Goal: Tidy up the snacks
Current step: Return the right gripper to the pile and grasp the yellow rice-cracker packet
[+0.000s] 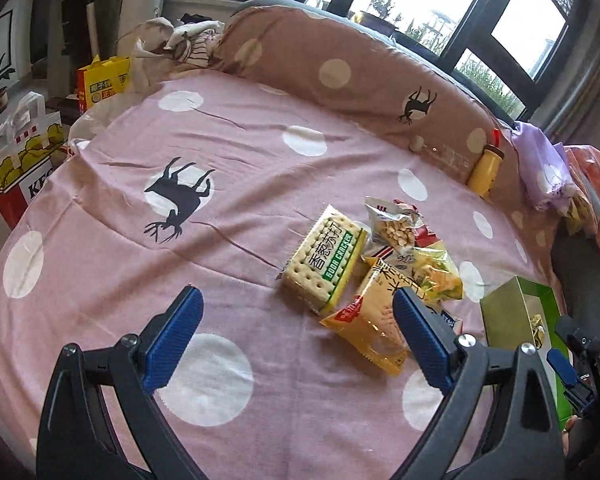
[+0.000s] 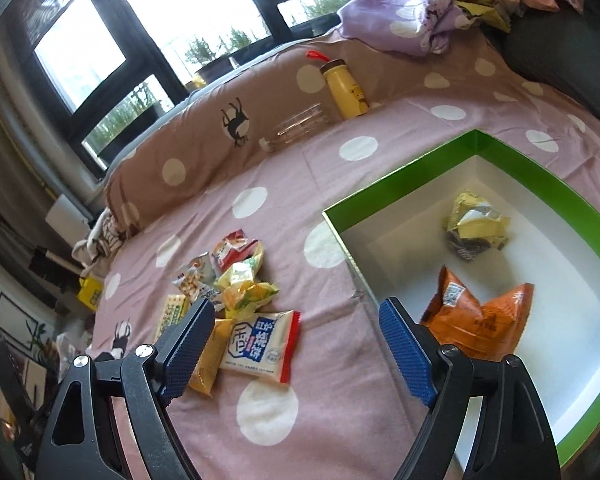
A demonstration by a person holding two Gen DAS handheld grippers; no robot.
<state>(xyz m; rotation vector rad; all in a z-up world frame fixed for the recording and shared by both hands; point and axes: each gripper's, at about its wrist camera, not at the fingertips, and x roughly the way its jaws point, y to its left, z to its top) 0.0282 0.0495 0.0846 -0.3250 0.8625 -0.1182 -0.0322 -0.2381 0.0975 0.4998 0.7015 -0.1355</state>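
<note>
both tools empty, jaws spread wide: left gripper (image 1: 298, 306) aims at the snack pile (image 1: 374, 256) on the bedspread (image 1: 180, 240), likely choosing one; right gripper (image 2: 296, 322) hovers beside the green box (image 2: 400, 178), where an orange packet (image 2: 484, 320) lies.

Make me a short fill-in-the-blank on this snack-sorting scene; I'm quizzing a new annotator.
1. The box has a ___ rim and a white inside.
2. The number of packets already lying in the box is ___.
3. The soda cracker pack lies on a pink sheet with white ___.
4. Both the left gripper and the right gripper hold ___.

Missing words: green; two; dots; nothing
</note>
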